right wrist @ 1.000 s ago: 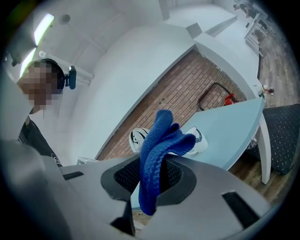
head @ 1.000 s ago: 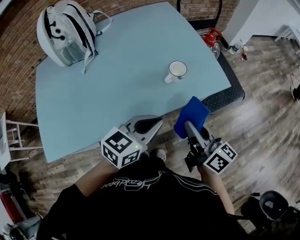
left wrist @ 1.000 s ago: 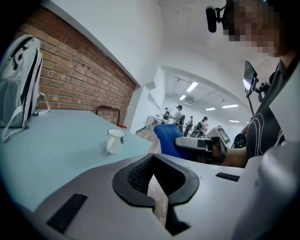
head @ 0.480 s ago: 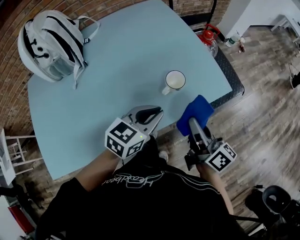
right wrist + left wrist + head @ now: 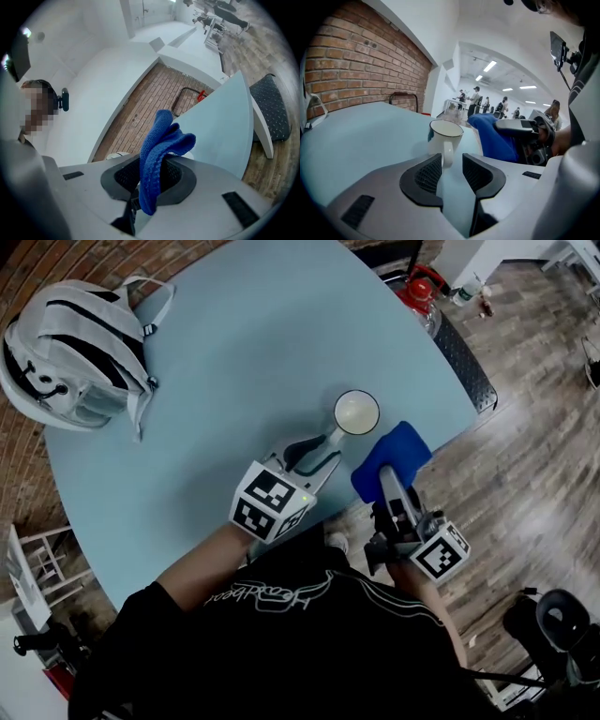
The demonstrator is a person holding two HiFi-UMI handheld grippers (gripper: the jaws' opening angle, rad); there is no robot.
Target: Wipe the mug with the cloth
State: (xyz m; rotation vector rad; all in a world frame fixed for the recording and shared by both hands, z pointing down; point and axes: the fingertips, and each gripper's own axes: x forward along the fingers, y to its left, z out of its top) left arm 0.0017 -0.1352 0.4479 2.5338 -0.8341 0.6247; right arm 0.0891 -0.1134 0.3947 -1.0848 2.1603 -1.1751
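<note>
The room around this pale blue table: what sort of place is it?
Probably a shared workshop or lab, not a home: beyond the pale blue table and red brick wall, the left gripper view shows a long white hall with strip ceiling lights and several people standing about.

On table (image 5: 234, 343): mug (image 5: 356, 412) near edge, backpack (image 5: 75, 357) far left; cloth (image 5: 389, 457) right of mug.

The left gripper (image 5: 451, 161) hides the foot of the mug (image 5: 446, 136). Far behind the mug, the people (image 5: 480, 101) are too small to tell apart. Well apart from the mug, the backpack (image 5: 70, 357) is cut by the picture's edge.
</note>
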